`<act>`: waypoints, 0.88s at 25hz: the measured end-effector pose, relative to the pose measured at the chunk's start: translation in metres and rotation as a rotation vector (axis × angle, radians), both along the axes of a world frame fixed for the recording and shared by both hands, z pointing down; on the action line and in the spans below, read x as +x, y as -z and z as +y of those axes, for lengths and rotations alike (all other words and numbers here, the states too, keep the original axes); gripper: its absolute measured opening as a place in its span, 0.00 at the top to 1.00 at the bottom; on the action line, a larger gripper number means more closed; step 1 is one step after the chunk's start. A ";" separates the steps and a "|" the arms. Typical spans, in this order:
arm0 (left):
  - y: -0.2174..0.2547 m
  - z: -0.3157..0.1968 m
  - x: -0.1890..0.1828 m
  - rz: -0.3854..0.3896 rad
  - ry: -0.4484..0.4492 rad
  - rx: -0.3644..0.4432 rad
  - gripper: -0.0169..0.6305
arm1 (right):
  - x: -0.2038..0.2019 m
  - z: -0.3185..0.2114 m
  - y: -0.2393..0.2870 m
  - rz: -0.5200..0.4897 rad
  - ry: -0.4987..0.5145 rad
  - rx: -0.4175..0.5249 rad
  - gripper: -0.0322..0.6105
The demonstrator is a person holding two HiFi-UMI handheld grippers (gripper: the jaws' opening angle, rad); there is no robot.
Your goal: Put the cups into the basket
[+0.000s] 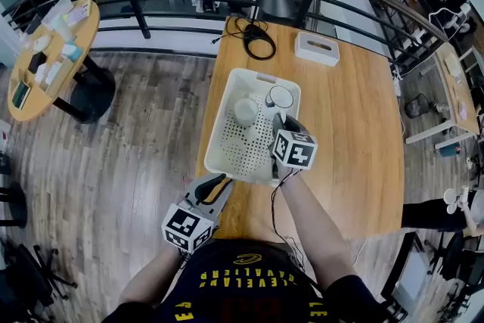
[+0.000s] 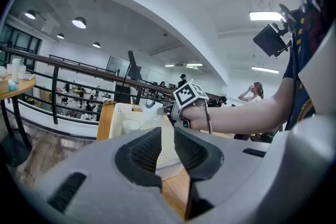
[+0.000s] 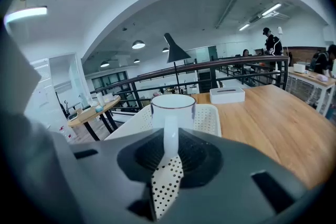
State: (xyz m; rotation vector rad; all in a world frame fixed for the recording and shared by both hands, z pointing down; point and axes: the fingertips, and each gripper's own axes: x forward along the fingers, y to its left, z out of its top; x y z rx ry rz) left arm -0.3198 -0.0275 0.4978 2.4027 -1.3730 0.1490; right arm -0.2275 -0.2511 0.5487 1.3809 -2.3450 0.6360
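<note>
A white perforated basket [image 1: 227, 151] stands on the wooden table [image 1: 355, 140]. One white cup [image 1: 246, 111] sits inside it, also in the left gripper view [image 2: 131, 125]. My right gripper [image 1: 278, 119] is over the basket's far right part, shut on the handle of a second, clear-sided cup [image 1: 280, 97]. In the right gripper view that cup [image 3: 173, 107] stands upright past the jaws [image 3: 170, 150], its handle pinched between them, above the basket [image 3: 209, 115]. My left gripper [image 1: 215, 183] hovers at the table's near left edge, jaws a narrow gap apart with nothing between them [image 2: 168, 138].
A white tissue box [image 1: 316, 48] and a coiled black cable [image 1: 254, 37] lie at the table's far end. A dark railing [image 1: 144, 7] runs behind it. A round side table [image 1: 51, 57] stands left on the wooden floor.
</note>
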 end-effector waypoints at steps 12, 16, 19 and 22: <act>-0.017 0.015 -0.024 0.010 0.037 -0.062 0.87 | -0.009 -0.025 -0.040 0.062 -0.137 -0.065 0.85; -0.021 0.017 -0.029 0.009 0.043 -0.079 0.87 | -0.008 -0.027 -0.062 0.087 -0.155 -0.107 0.85; -0.024 0.017 -0.032 0.009 0.045 -0.092 0.87 | -0.004 -0.028 -0.075 0.116 -0.175 -0.130 0.85; -0.026 0.017 -0.033 0.015 0.047 -0.104 0.87 | -0.003 -0.030 -0.084 0.125 -0.184 -0.146 0.85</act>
